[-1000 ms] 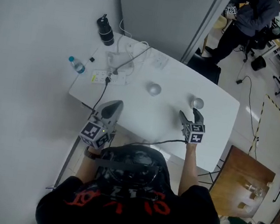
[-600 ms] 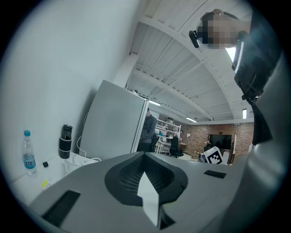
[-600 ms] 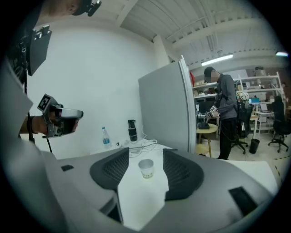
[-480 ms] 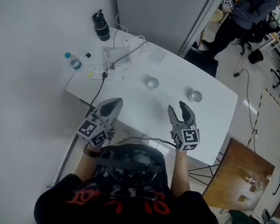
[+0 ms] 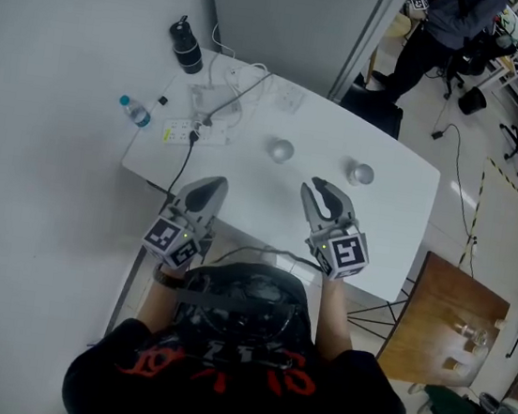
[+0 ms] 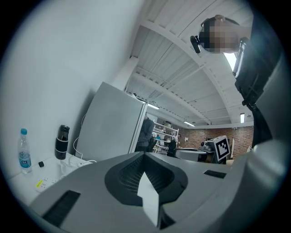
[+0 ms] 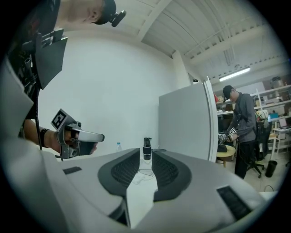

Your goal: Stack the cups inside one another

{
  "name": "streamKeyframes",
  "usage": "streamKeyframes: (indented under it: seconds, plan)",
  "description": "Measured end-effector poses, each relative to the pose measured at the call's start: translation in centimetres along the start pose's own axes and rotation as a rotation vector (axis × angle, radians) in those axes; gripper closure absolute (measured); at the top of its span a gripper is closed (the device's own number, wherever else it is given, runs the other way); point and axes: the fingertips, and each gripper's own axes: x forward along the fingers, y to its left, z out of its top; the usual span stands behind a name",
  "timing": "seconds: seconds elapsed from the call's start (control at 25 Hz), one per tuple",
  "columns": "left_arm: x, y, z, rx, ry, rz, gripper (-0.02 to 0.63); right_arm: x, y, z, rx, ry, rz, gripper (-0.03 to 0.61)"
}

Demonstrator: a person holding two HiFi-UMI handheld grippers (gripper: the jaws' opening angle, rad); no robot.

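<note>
Two small shiny metal cups stand apart on the white table [image 5: 398, 229], one [image 5: 281, 150] at the middle and one [image 5: 363, 174] to its right. My right gripper [image 5: 323, 191] hangs in the air above the table's near side, short of both cups. Its jaws are closing with only a narrow gap left, and nothing is between them [image 7: 146, 157]. My left gripper [image 5: 212, 186] hovers over the table's near left edge with its jaws together and nothing in them [image 6: 144, 157]. The right gripper view shows the left gripper [image 7: 77, 139] at the left.
At the table's far left lie a black flask [image 5: 184, 45], a small water bottle [image 5: 133, 111], a power strip [image 5: 185, 132] and white cables [image 5: 237, 90]. A person [image 5: 448, 32] stands beyond the table. A wooden board [image 5: 443, 320] lies on the floor at the right.
My right gripper has lifted away from the right cup and drawn back toward me, its jaws narrowing from wide apart. The left gripper has hardly moved.
</note>
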Motion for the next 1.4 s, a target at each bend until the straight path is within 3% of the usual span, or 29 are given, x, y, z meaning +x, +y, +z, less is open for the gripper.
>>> streamKeyframes:
  seconds: [0.36,0.8,0.96,1.16,1.4]
  plan:
    - [-0.2,0.0,0.1,-0.011,-0.005,-0.003,0.603,0.9,1.3,0.7,-0.03,0.006,0.038,0.488]
    - [-0.2,0.0,-0.1,-0.028,-0.006,0.01,0.603,0.3,0.7,3.1,-0.008,-0.055,0.046,0.488]
    - [0.1,0.1,-0.4,-0.03,-0.002,0.019,0.603,0.7,-0.7,0.5,0.006,-0.005,0.027,0.483]
    - [0.0,0.2,-0.5,-0.035,-0.003,0.057,0.603,0.9,-2.2,-3.1,0.064,0.072,-0.003,0.433]
    - [0.6,0.4,-0.2,-0.01,-0.002,0.088,0.603,1.4,-3.4,-7.7,-0.004,0.184,0.006,0.365]
